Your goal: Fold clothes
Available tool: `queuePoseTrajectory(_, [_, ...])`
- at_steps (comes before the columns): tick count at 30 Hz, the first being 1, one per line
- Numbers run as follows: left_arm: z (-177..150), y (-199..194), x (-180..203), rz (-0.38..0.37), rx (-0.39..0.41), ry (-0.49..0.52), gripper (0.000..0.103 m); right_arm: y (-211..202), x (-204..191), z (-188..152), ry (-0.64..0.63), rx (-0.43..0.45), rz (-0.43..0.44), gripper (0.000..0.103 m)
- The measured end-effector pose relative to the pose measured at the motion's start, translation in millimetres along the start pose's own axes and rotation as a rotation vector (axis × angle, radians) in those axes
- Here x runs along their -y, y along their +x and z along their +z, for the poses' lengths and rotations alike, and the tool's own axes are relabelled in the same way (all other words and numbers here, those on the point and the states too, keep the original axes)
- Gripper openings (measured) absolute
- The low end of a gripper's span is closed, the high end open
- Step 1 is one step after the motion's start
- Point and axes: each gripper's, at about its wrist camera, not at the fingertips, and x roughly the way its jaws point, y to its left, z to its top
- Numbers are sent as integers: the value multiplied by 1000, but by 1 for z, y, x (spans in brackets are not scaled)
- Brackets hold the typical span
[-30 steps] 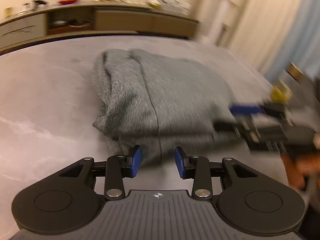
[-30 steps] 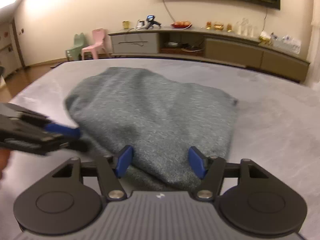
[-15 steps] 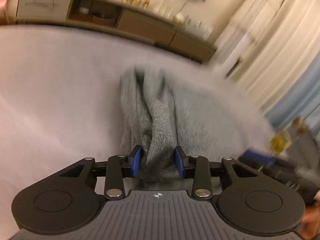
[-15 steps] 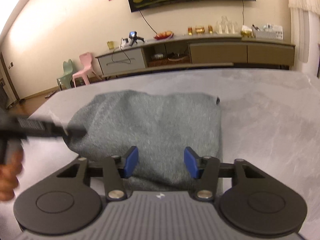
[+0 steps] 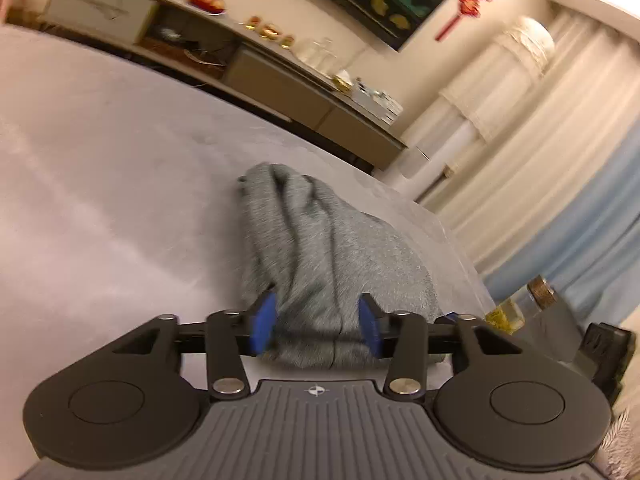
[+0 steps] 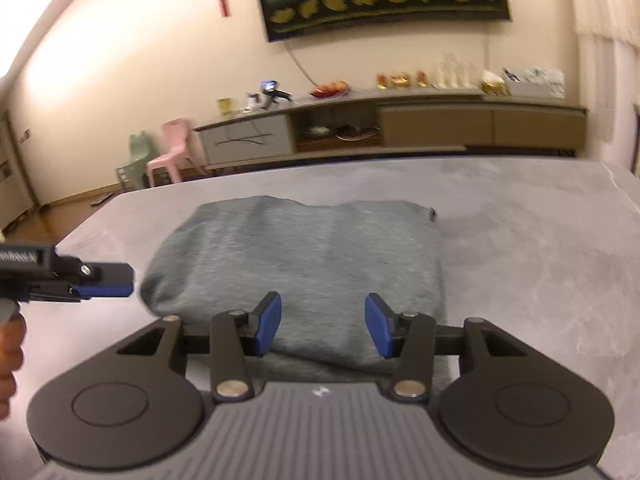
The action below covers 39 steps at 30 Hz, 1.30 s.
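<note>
A grey knitted garment (image 6: 304, 260) lies folded into a rough rectangle on the pale grey table (image 6: 540, 240). My right gripper (image 6: 324, 326) stands open over the garment's near edge, its blue pads wide apart with cloth showing below the gap. My left gripper (image 6: 106, 280) hovers just off the garment's left edge, a hand (image 6: 10, 344) holding it. In the left wrist view the left gripper (image 5: 316, 326) is open and aimed along the bunched side of the garment (image 5: 340, 256), whose folds fill the space between the pads.
A long sideboard (image 6: 440, 128) with small items stands beyond the table's far edge. A pink chair (image 6: 172, 152) and a green one are at the back left. A glass jar (image 5: 540, 292) sits near the table's right edge, with curtains behind.
The left gripper has swung round to the garment's left side and tilted, its pads slightly wider. The right gripper has drawn back towards the near edge. The garment now lies squarer.
</note>
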Motion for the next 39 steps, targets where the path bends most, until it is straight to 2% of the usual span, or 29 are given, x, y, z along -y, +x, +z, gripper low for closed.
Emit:
queuePoseTrajectory(1, [-5,-5,-1,19,-7,6,69,-2,-1,-2,-4,-11,-11,48])
queuePoseTrajectory(2, [-11,-10,1,45,-18,19,87,-5,-1,-3,-8,-21,-22,49])
queuePoseTrajectory(3, [-17,-13,7,76,-30,45,93,-7,-2,-5,-12,-32,-33,52])
queuePoseTrajectory(5, [-30,-15,25,120,-55,108,95,-12,-3,-8,-20,-53,-55,71])
queuePoseTrajectory(6, [-38,-17,32,128,-71,134,96,-15,-4,-9,-24,-63,-66,75])
queuePoseTrajectory(8, [-51,-19,47,141,-93,167,101,-20,-5,-12,-32,-84,-88,90])
queuePoseTrajectory(11, [-65,-15,69,164,-127,210,102,-27,-7,-17,-45,-116,-118,93])
queuePoseTrajectory(15, [-81,-10,95,182,-169,272,102,-31,-9,-28,-68,-152,-111,93])
queuePoseTrajectory(19, [-94,-14,120,203,-183,336,102,-38,-7,-26,-85,-139,-104,93])
queuePoseTrajectory(27, [-102,-18,146,233,-174,402,102,-45,-5,-24,-110,-113,-130,94])
queuePoseTrajectory(32, [-107,-20,155,222,-182,417,102,-50,4,-24,-99,-105,-143,94])
queuePoseTrajectory(39, [-108,-24,158,194,-194,362,102,-54,11,-25,-95,-102,-147,95])
